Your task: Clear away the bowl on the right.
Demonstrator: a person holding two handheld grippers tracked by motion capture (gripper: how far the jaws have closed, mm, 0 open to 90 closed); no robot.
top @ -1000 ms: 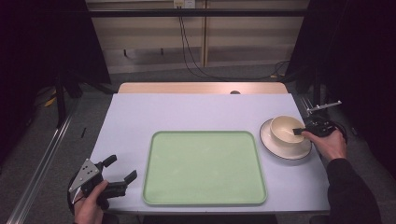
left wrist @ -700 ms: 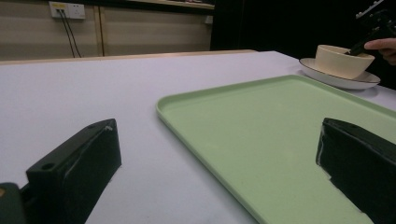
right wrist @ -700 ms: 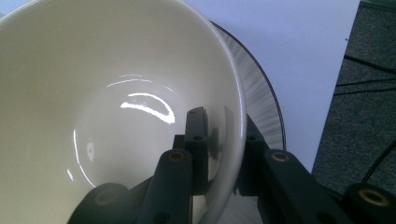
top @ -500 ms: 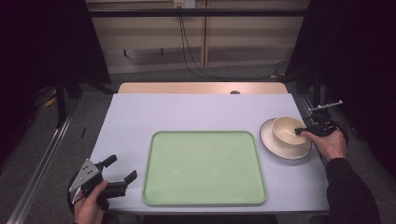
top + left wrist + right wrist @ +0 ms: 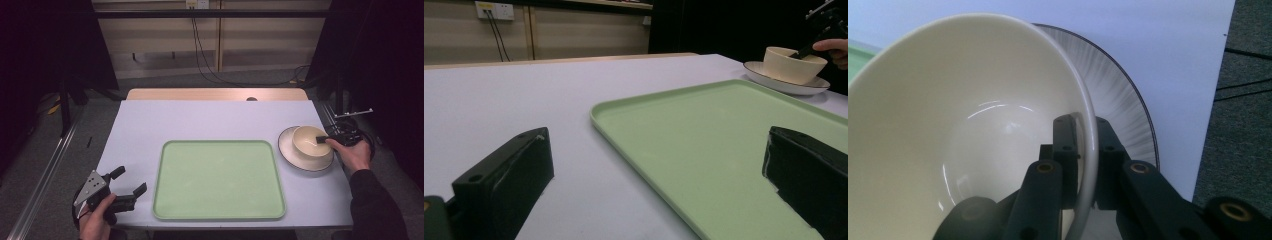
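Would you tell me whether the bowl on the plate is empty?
Empty: the bowl shows a bare, glossy inside, with only the right gripper on its rim.

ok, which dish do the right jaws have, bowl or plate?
The cream bowl: its rim sits pinched between the jaws. The plate underneath is untouched.

This looks like a lab: a plain bench (image 5: 210,120) with dark curtains on both sides, cables (image 5: 202,55) hanging behind it from a wall socket (image 5: 196,4), and a metal rail (image 5: 45,175) on the floor left of it.
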